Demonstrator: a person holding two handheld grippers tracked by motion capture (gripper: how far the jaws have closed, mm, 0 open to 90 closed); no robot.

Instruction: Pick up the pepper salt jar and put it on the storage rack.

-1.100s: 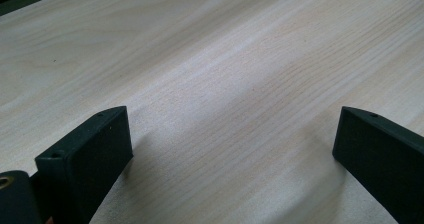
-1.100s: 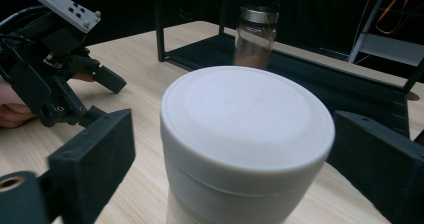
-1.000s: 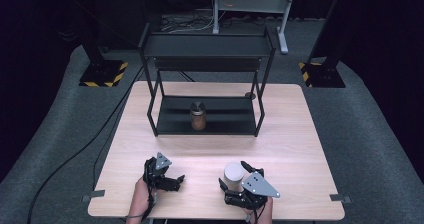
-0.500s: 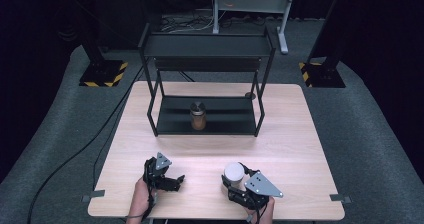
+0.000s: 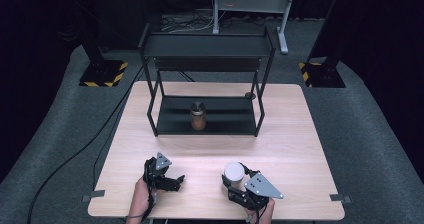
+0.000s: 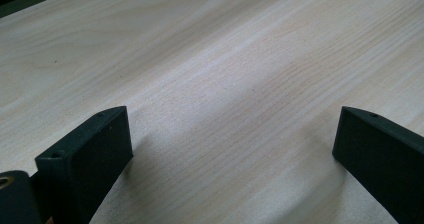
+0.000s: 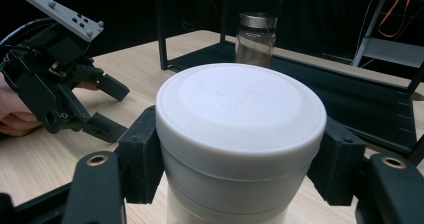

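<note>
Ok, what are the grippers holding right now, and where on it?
The right gripper clamps the white jar by its sides, just below the lid. The left gripper is open over bare table.

Pale wooden table [image 5: 280, 134] on grey carpeted floor [image 5: 370, 134] | black two-tier metal shelf rack [image 5: 207, 46] at table's far half | yellow-and-black striped stand bases [image 5: 102, 74] at both far corners | grey metal desk frame [image 5: 250, 4] behind | dark surroundings, black cables [image 5: 75, 156] trailing left
</note>
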